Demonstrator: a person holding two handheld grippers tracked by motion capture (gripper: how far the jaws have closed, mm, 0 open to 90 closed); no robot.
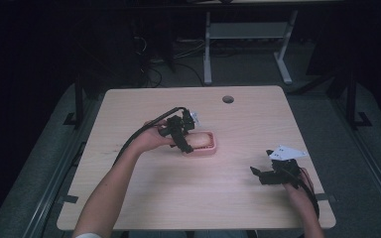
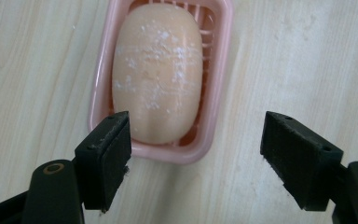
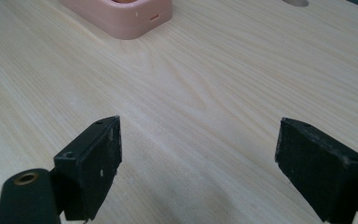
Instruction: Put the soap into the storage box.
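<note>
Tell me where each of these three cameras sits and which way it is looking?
High view: above the person's side, looking forward and down on the table; both forearms, the left gripper and right gripper show.
Left gripper view: rides the left gripper, looking down between its open jaws at the soap in the pink soap dish.
Right gripper view: rides the right gripper, looking low across the table; open jaws show.
Shared: all three show the pink soap dish.

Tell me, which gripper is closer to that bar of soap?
Left. The left gripper hangs open just over the soap in its pink dish; the right gripper sits apart near the table's right edge.
</note>
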